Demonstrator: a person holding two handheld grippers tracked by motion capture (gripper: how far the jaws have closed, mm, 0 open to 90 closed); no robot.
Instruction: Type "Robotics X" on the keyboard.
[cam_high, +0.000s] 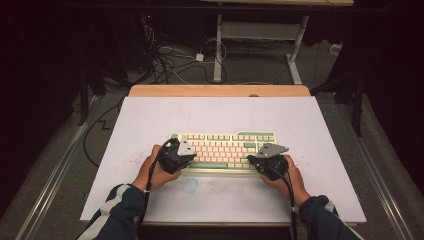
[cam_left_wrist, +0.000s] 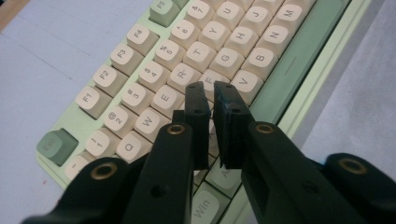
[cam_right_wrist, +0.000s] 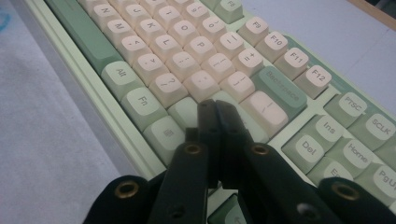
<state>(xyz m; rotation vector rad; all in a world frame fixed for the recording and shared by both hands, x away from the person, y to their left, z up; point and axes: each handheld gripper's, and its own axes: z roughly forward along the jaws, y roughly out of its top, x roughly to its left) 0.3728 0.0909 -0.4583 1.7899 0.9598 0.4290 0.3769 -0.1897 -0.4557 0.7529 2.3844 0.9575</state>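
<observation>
White matting covers the table (cam_high: 150, 120), with a green-and-cream keyboard (cam_high: 225, 145) near its front edge. Left gripper (cam_left_wrist: 214, 88) hovers over the D key with jaws slightly parted, empty; right gripper (cam_right_wrist: 215, 108) sits closed near Enter. Typing looks underway, progress unclear.

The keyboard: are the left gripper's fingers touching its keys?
Cannot tell. In the left gripper view the fingers hang over the keyboard near the V key, hiding any gap.

Pale green keyboard (cam_high: 225, 150) with cream keys (green spacebar), flat, square on the white table mat
</observation>
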